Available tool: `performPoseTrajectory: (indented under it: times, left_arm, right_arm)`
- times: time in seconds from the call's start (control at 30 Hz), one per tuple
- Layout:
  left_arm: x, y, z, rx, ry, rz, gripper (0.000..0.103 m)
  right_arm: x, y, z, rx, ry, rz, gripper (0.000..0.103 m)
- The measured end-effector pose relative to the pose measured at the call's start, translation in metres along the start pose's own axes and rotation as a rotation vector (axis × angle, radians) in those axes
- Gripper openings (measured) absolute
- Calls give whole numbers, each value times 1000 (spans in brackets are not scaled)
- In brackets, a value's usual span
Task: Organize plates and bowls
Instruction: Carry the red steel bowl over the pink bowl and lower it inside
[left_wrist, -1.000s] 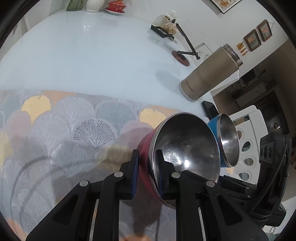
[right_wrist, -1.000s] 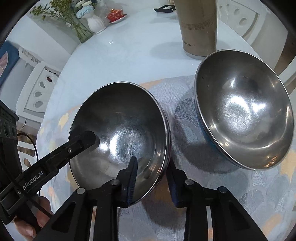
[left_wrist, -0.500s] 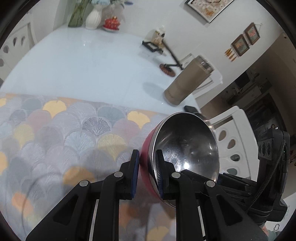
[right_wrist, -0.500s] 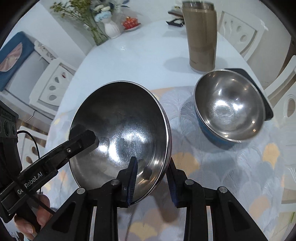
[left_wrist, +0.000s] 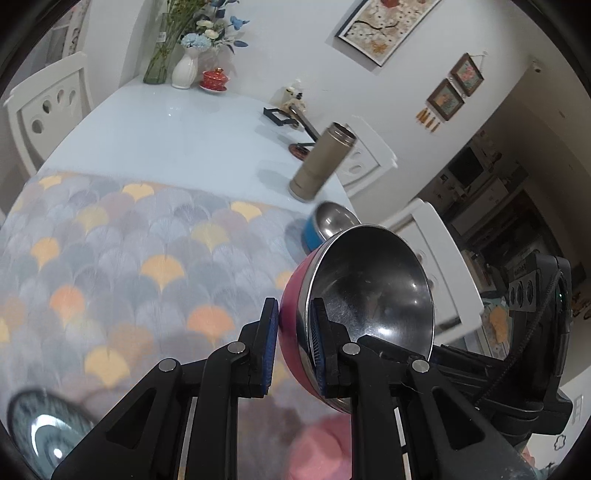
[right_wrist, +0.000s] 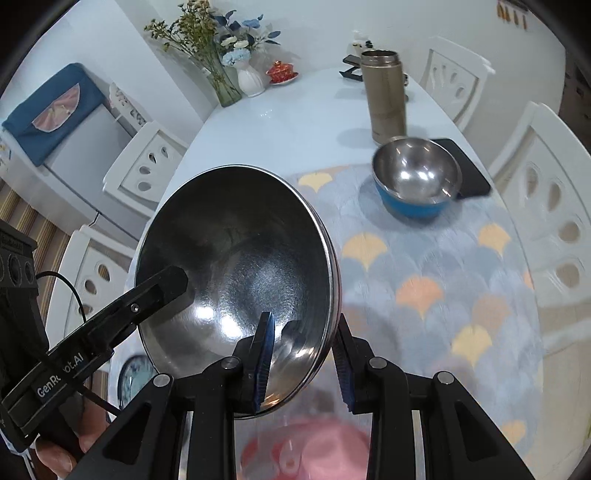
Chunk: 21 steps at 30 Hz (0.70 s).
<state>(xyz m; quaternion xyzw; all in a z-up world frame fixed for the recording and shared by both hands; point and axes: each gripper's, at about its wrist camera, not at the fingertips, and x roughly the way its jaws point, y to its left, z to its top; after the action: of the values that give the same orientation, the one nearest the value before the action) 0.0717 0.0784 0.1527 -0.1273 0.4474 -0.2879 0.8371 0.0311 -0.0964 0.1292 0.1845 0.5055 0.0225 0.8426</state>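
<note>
With both tools (left_wrist: 293, 345) (right_wrist: 303, 360) clamped on the red-sided steel bowl's (left_wrist: 369, 291) rim, we should keep it level.

The held bowl (left_wrist: 354, 314) is showing a magenta-pink outside and a mirror-steel inside, while the second bowl (right_wrist: 415, 184) is showing bright blue under its steel lining. The cloth (left_wrist: 122, 258) is carrying a fan-scallop pattern — greys and pale blues, dotted with yellow and orange fans. The table (left_wrist: 166, 140) is gleaming pale blue-white, and the flask (right_wrist: 384, 96) is looking matte tan — the gripper pads (right_wrist: 264, 358) are showing blue.
</note>
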Motion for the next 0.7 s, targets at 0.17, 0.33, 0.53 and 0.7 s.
performPoseTrajectory:
  times: [0.17,0.33,0.53,0.7]
  left_arm:
    - [-19,-22,-43,3,12,-15,14]
    - [-26,-37,-84,3,41,-23,14]
    - [-26,-49,-125,22,78,7,14]
    - [-21,-55,-146,50,97,51,14]
  right_arm:
    - [-24,-9,-51,16,33,-32,31]
    - [-39,-21,-95,34,54,-60,31]
    - [-41,-33,-135,49,95,-86,31]
    - [-32,-39,-153,40,118,-110,31]
